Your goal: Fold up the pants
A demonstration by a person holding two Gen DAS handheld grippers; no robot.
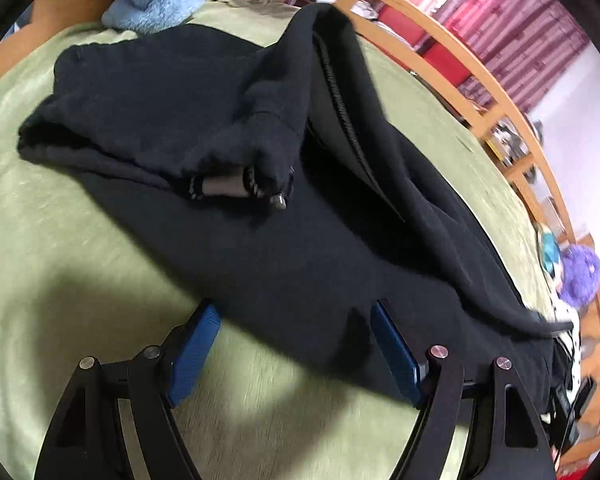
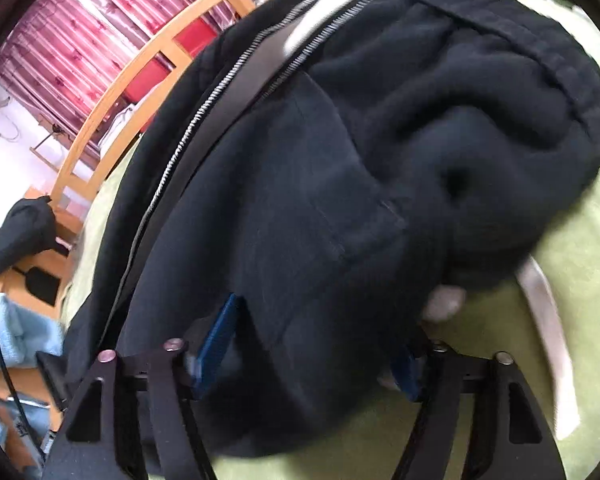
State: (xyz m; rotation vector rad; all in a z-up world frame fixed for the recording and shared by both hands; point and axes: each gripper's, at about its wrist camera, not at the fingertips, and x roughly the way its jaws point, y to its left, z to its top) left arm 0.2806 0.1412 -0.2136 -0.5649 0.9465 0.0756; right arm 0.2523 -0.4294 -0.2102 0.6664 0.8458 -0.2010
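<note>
Black fleece pants (image 1: 284,248) lie spread and rumpled on a green bed cover (image 1: 60,240), one part folded back over the rest, with a dark drawstring end (image 1: 278,202) on top. My left gripper (image 1: 295,308) hangs just above the pants' near edge, its blue pads (image 1: 198,344) wide apart and the cloth flat between them, not pinched. In the right wrist view the pants (image 2: 340,184) fill the frame, showing a grey side stripe (image 2: 236,92) and the bunched waistband. My right gripper (image 2: 312,344) is open astride a hump of cloth that partly covers the right pad.
A wooden bed rail (image 1: 452,56) runs along the far side, with red boxes and pink curtains (image 1: 512,16) behind it. A light blue fleece item (image 1: 156,0) lies at the top of the bed. A purple plush toy (image 1: 580,276) sits at the right edge. A white cord (image 2: 548,320) lies on the cover.
</note>
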